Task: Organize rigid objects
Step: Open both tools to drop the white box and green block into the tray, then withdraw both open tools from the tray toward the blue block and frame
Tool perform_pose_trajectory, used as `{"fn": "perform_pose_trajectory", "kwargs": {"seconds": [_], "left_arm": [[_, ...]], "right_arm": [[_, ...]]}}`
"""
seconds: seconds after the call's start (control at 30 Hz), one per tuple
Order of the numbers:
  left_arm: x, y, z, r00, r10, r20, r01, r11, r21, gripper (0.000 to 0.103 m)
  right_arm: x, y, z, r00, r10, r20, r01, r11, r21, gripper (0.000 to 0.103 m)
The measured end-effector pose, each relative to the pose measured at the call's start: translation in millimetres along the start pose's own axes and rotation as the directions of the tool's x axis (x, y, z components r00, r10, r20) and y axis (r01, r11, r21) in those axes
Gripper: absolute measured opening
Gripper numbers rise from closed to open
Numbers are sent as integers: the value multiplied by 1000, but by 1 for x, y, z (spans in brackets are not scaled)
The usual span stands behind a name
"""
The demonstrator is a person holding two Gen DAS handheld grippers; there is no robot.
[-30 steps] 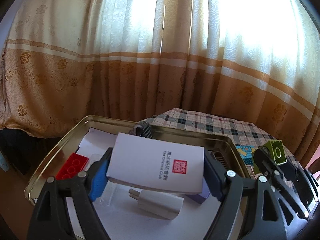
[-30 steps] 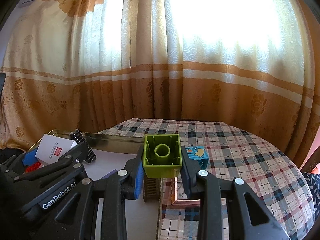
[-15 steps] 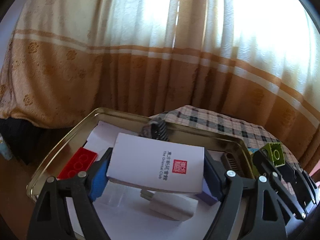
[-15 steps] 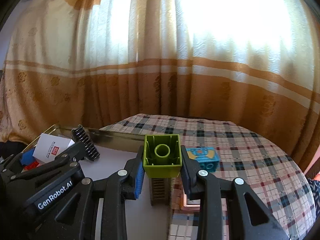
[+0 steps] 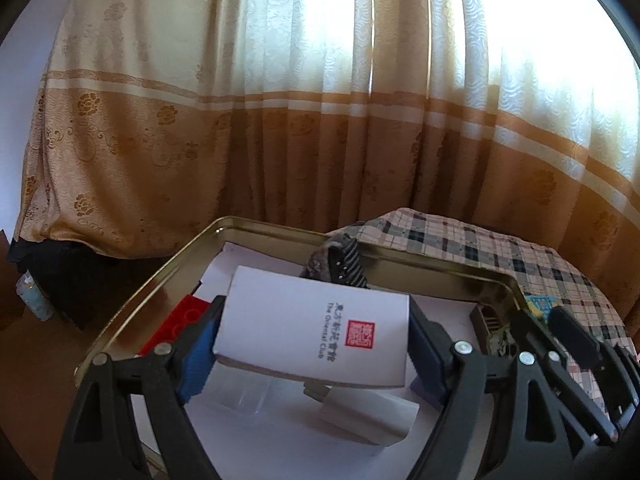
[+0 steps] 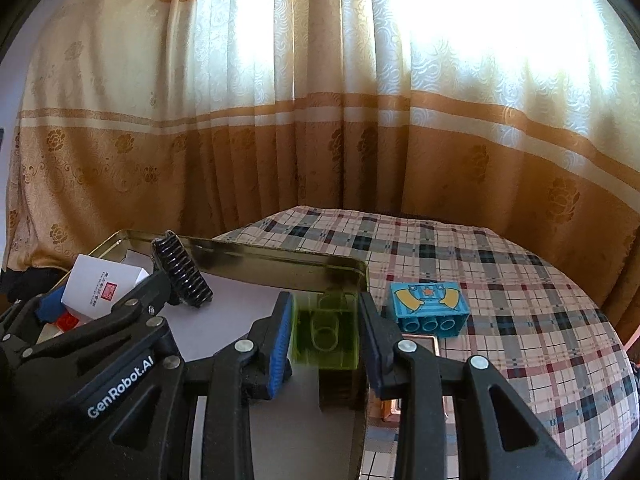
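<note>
While curtains (image 6: 320,140) glow, right gripper (image 6: 325,330) opens (green brick (image 6: 325,334) between) over plaid tablecloth (image 6: 500,280).

A sunlit cream and orange curtain (image 6: 320,120) hangs behind the surface's plaid cloth (image 6: 500,280); small bottle (image 5: 34,298) on the floor

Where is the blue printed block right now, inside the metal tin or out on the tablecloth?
Out. The blue block lies on the plaid tablecloth, right of the tin's wall.
</note>
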State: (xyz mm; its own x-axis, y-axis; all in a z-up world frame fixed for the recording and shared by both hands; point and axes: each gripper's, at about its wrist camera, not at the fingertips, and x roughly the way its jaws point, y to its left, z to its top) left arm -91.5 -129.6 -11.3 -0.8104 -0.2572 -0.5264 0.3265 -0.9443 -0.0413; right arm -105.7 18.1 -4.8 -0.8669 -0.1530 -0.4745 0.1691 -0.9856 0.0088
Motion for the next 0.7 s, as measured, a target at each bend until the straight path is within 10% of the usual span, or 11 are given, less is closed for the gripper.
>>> {"fn": "perform_pose_trajectory", "kwargs": {"seconds": [0.13, 0.3, 0.43, 0.7], "left_arm": [[0, 4, 0, 1000, 18, -1, -18, 1000, -24, 85], [-6, 1, 0, 999, 38, 29, -37, 999, -19, 102], [-5, -3, -1, 998, 59, 23, -59, 998, -8, 103], [-8, -4, -1, 995, 93, 31, -93, 996, -6, 103]], "right_arm": [[-7, -8, -1, 1000, -10, 30, 9, 999, 40, 69], [-21, -16, -5, 997, -41, 67, 36, 996, 79, 72], [-36, -19, -8, 988, -68, 136, 55, 994, 97, 89], [-39, -19, -7, 986, -77, 151, 64, 994, 88, 90]]}}
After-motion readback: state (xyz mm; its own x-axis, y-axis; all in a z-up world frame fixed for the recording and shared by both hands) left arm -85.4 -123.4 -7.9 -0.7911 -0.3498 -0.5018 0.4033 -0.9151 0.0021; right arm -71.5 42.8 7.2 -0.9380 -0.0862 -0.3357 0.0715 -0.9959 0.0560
